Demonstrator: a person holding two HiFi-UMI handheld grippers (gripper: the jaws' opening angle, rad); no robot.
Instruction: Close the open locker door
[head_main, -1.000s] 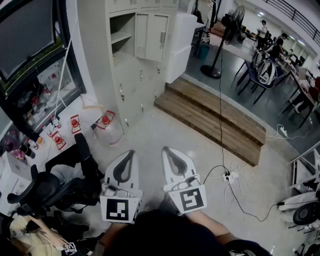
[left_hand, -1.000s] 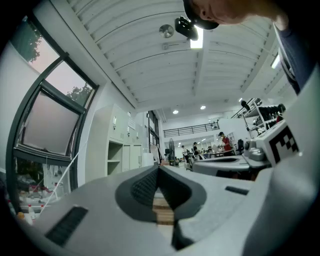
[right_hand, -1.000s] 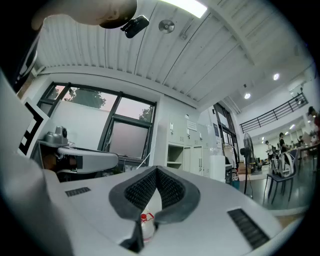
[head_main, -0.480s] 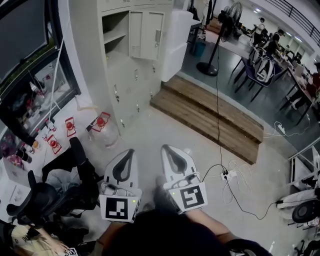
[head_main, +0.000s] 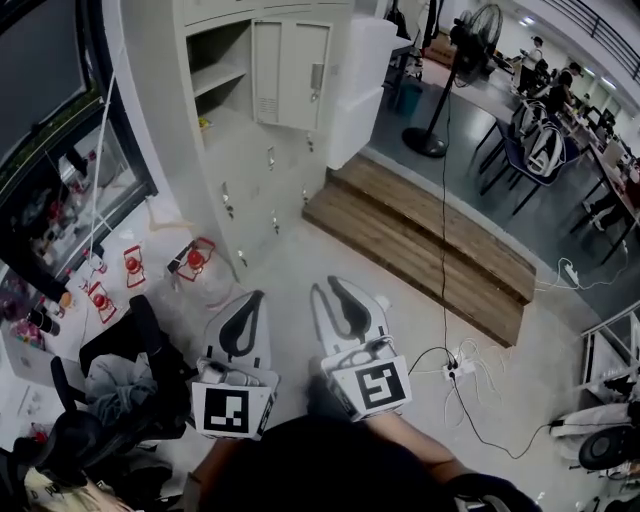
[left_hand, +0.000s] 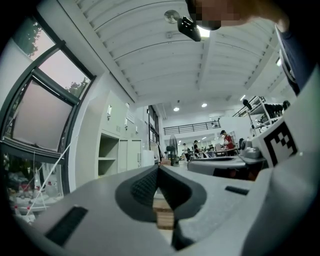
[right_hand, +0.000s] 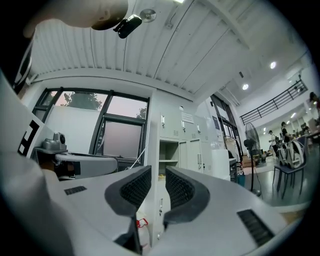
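Since a second ago, the locker bank (head_main: 245, 170) has drawn closer at 11 o'clock and the jaws of the right gripper (head_main: 328, 284) have parted. They are opening now, with nothing between them; only the distant lockers show through the gap. Beside it, the left gripper (head_main: 257, 297) is clenched, pad against pad, and empty. The locker door (head_main: 292, 72) stands swung out from an upper compartment at 12 o'clock, well apart from both grippers, with a wooden step (head_main: 420, 235) at 2 o'clock. It looks like thin sheet metal: light, stiff, smooth-painted and free on its hinges. A flat push should serve better than a pinch, applied near the free edge that carries the latch (head_main: 316, 76), far from the hinge. A hard shove may make it bounce back off the frame
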